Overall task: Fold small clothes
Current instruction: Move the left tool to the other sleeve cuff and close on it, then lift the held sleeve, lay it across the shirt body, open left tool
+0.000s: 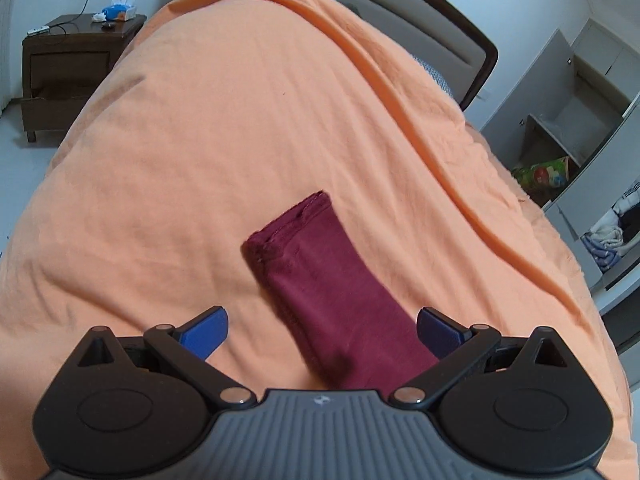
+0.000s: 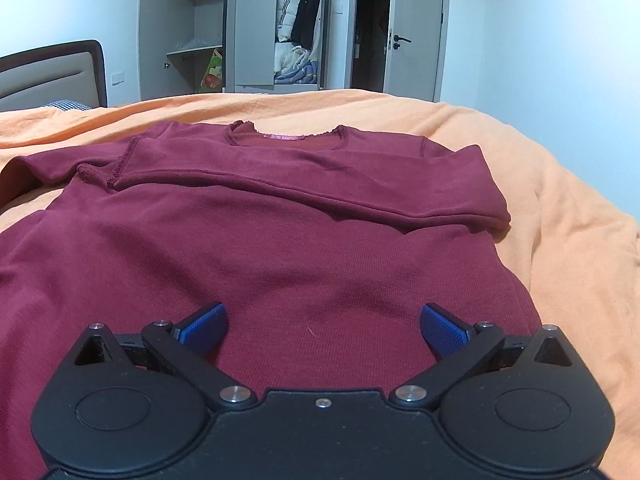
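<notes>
Maroon long-sleeved top [image 2: 280, 248] lies flat, one sleeve [image 2: 304, 184] folded across.

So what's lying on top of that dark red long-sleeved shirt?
One sleeve of the maroon knit shirt is folded across its chest, cuff toward the left. The chest fabric beneath is hidden. The orange bedsheet lies underneath; both open grippers hold nothing.

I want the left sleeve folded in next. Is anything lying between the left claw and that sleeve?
Nothing visible. The left claw hangs open right over the maroon sleeve, which lies flat on the orange bedcover with only bare cover around it. The right claw is open above the shirt's body.
</notes>
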Action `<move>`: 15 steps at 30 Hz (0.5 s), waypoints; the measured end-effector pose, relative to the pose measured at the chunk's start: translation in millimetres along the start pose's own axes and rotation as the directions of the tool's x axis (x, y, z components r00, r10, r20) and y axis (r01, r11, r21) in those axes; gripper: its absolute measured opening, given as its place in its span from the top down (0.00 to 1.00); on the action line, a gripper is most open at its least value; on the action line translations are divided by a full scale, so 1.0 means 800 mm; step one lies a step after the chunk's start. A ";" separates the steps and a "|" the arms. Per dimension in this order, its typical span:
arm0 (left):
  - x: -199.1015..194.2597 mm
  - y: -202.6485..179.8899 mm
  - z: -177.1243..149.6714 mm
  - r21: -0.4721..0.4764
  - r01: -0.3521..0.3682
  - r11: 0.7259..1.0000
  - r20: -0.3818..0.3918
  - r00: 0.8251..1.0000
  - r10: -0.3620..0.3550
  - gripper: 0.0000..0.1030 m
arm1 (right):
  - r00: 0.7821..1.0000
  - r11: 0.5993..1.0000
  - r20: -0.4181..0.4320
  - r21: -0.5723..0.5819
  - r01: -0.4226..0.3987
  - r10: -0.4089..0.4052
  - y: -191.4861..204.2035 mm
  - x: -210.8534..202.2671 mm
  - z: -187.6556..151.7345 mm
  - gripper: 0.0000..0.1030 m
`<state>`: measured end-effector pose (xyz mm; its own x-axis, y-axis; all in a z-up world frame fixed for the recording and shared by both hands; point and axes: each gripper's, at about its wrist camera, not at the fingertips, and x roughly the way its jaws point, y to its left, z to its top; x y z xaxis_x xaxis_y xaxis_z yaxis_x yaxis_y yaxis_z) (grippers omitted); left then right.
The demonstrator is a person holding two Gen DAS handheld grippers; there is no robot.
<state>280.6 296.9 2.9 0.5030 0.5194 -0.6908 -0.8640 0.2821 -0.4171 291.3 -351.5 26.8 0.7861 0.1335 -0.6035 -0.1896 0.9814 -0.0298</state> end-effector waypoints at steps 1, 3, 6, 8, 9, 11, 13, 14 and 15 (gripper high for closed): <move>0.000 -0.001 0.000 0.003 -0.004 1.000 0.011 1.000 0.004 0.08 | 1.000 1.000 0.000 0.000 0.000 0.000 0.000 0.000 0.000 0.00; 0.000 -0.004 -0.001 0.007 0.001 1.000 0.030 1.000 -0.001 0.16 | 1.000 1.000 0.002 0.001 0.001 -0.001 0.001 -0.001 -0.001 0.00; -0.004 -0.003 -0.001 0.005 0.017 1.000 0.046 0.999 -0.018 0.35 | 1.000 1.000 0.003 0.001 0.001 -0.001 0.001 0.000 -0.001 0.00; -0.003 -0.006 -0.003 0.009 0.020 1.000 0.051 0.998 -0.020 0.52 | 1.000 1.000 0.003 0.001 0.001 -0.001 0.000 -0.001 -0.001 0.00; -0.002 -0.006 -0.003 0.011 0.019 1.000 0.054 0.998 -0.020 0.63 | 1.000 1.000 0.004 0.002 0.001 -0.001 0.000 0.000 -0.001 0.00; -0.006 -0.005 -0.004 0.016 0.019 1.000 0.060 0.998 -0.020 0.76 | 1.000 1.000 0.005 0.003 0.001 -0.001 0.001 0.000 -0.002 0.00; -0.007 -0.006 -0.003 0.025 0.026 0.999 0.069 0.997 -0.028 0.94 | 1.000 1.000 0.007 0.004 0.000 0.000 0.000 0.000 -0.002 0.00; -0.009 -0.007 -0.003 0.029 0.030 0.999 0.081 0.996 -0.032 0.94 | 1.000 1.000 0.008 0.004 0.000 0.000 0.000 0.000 -0.002 0.00; -0.010 -0.008 -0.003 0.036 0.036 0.999 0.097 0.995 -0.039 0.96 | 1.000 1.000 0.008 0.005 0.000 0.000 0.000 0.000 -0.002 0.00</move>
<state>282.2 288.7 10.0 0.5319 0.5836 -0.6136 -0.8457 0.3296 -0.4196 290.1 -351.4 25.5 0.7908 0.1343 -0.5972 -0.1867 0.9821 -0.0264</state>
